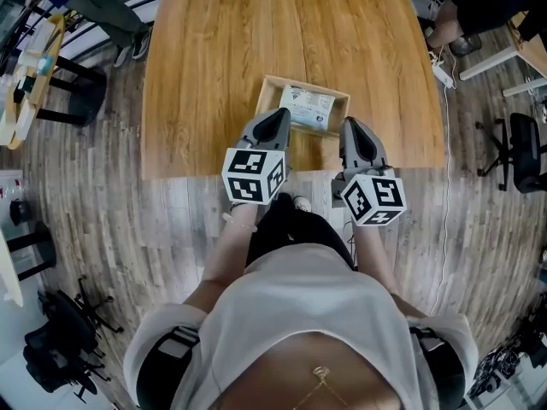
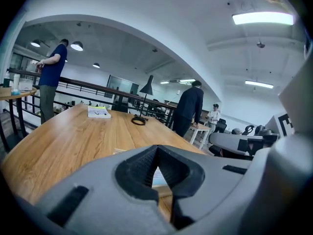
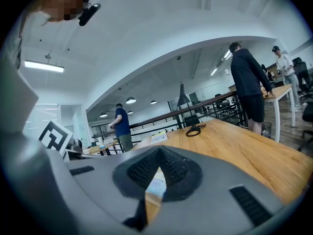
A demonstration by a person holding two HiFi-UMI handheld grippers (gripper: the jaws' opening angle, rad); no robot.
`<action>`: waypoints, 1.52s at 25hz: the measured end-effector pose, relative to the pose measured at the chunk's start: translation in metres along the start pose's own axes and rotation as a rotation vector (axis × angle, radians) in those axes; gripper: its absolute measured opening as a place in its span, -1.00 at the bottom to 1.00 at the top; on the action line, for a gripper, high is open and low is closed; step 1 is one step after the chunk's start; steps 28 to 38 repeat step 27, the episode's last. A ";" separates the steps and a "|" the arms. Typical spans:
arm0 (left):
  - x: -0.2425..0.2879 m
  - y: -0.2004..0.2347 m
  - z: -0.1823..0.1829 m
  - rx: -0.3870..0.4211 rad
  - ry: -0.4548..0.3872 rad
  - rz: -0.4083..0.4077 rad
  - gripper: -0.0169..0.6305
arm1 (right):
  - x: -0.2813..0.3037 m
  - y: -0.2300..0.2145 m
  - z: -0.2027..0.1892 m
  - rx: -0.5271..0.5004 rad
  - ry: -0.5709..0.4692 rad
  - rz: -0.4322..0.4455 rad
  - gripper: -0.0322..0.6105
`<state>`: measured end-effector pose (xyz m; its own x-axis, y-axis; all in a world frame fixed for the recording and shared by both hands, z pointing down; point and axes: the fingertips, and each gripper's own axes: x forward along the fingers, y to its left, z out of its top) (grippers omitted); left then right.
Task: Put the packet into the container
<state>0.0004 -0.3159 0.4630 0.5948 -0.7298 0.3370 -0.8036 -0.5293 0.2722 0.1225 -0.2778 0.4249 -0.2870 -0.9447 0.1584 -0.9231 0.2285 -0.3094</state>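
On the wooden table point(image 1: 214, 75), near its front edge, the packet point(image 1: 307, 107) lies flat inside the shallow wooden container point(image 1: 295, 84). Left gripper point(image 1: 278, 120) and right gripper point(image 1: 352, 128) hover side by side at the container's near side, one by each corner. Both pairs of jaws are closed together, gripping nothing. The packet shows beyond their tips, untouched.

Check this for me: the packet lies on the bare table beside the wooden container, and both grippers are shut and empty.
Wrong in one respect: the packet lies inside the wooden container, not on the bare table beside it, as the head view shows. The rest stands: the left gripper and the right gripper are both shut and empty.
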 end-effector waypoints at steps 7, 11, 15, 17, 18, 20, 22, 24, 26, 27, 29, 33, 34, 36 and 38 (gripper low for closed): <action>-0.007 -0.008 -0.003 -0.018 -0.004 -0.015 -0.92 | -0.011 0.010 0.002 -0.040 -0.002 0.016 -0.86; -0.009 -0.012 -0.008 -0.018 0.012 -0.016 -0.92 | -0.016 0.012 0.003 -0.036 -0.007 0.020 -0.87; -0.009 -0.014 -0.011 -0.006 0.025 -0.015 -0.92 | -0.019 0.013 0.003 -0.033 -0.007 0.020 -0.87; -0.010 -0.015 -0.011 -0.004 0.028 -0.019 -0.92 | -0.020 0.014 0.002 -0.033 -0.009 0.021 -0.87; -0.010 -0.015 -0.012 -0.003 0.030 -0.021 -0.92 | -0.020 0.015 0.002 -0.034 -0.010 0.023 -0.87; -0.010 -0.014 -0.014 0.000 0.035 -0.022 -0.92 | -0.020 0.016 0.002 -0.033 -0.009 0.026 -0.87; -0.010 -0.015 -0.016 0.002 0.042 -0.021 -0.92 | -0.022 0.016 0.002 -0.029 -0.009 0.025 -0.87; -0.010 -0.016 -0.017 0.001 0.047 -0.020 -0.92 | -0.023 0.015 0.001 -0.027 -0.007 0.022 -0.86; -0.010 -0.018 -0.017 0.002 0.050 -0.021 -0.92 | -0.025 0.014 0.001 -0.024 -0.006 0.020 -0.87; -0.009 -0.019 -0.017 0.002 0.051 -0.021 -0.92 | -0.025 0.014 0.001 -0.022 -0.006 0.019 -0.87; -0.009 -0.019 -0.017 0.002 0.051 -0.021 -0.92 | -0.025 0.014 0.001 -0.022 -0.006 0.019 -0.87; -0.009 -0.019 -0.017 0.002 0.051 -0.021 -0.92 | -0.025 0.014 0.001 -0.022 -0.006 0.019 -0.87; -0.009 -0.019 -0.017 0.002 0.051 -0.021 -0.92 | -0.025 0.014 0.001 -0.022 -0.006 0.019 -0.87; -0.009 -0.019 -0.017 0.002 0.051 -0.021 -0.92 | -0.025 0.014 0.001 -0.022 -0.006 0.019 -0.87; -0.009 -0.019 -0.017 0.002 0.051 -0.021 -0.92 | -0.025 0.014 0.001 -0.022 -0.006 0.019 -0.87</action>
